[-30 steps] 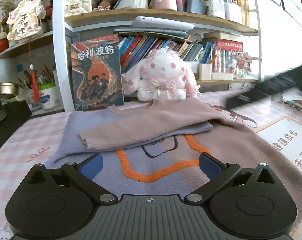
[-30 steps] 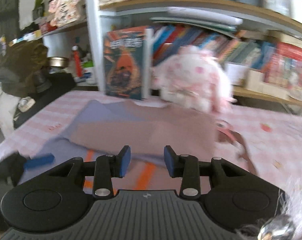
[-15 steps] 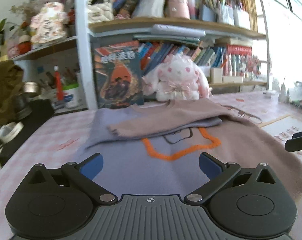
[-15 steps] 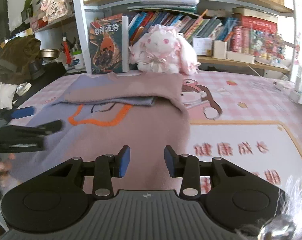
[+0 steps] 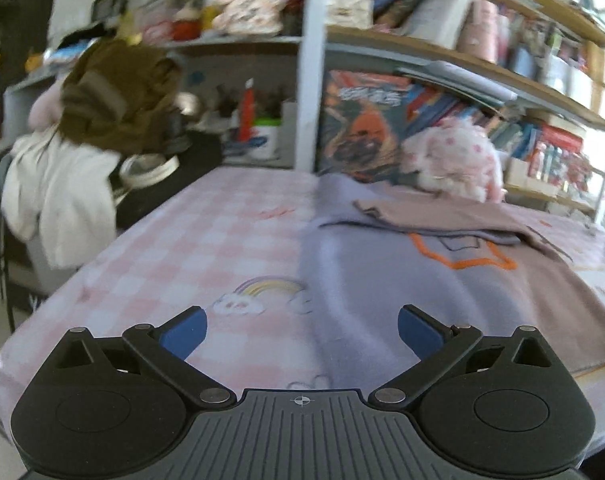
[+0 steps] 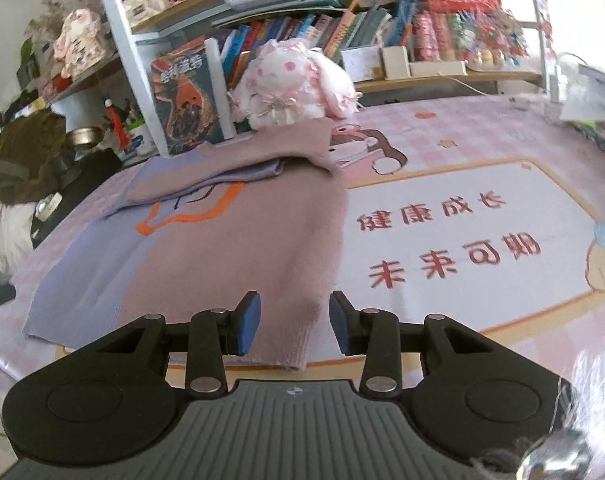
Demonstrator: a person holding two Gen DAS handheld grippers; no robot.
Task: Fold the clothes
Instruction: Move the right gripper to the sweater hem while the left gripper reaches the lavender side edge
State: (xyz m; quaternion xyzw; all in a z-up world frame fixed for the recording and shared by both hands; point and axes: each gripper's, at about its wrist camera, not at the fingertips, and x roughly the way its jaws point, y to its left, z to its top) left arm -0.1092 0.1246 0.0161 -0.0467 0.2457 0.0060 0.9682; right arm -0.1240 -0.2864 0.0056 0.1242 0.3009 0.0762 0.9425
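On your counter (image 6: pixel 482 140), pink-checked cloth with a white panel of red characters (image 6: pixel 450 240). Behind it you have a pink-spotted plush rabbit (image 6: pixel 294 80), an upright dark book (image 6: pixel 186 104) beside it, and bookshelves (image 6: pixel 382 28). At left, your brown garment (image 5: pixel 118 92) lies over white fabric (image 5: pixel 58 192).

- Red characters "健康成长" (image 6: pixel 430 213) show on the white panel of the counter mat (image 6: pixel 482 184).
- Below them, "未来可期" (image 6: pixel 454 259) on that same panel.
- Book cover (image 6: pixel 184 100) title: too blurred to read.
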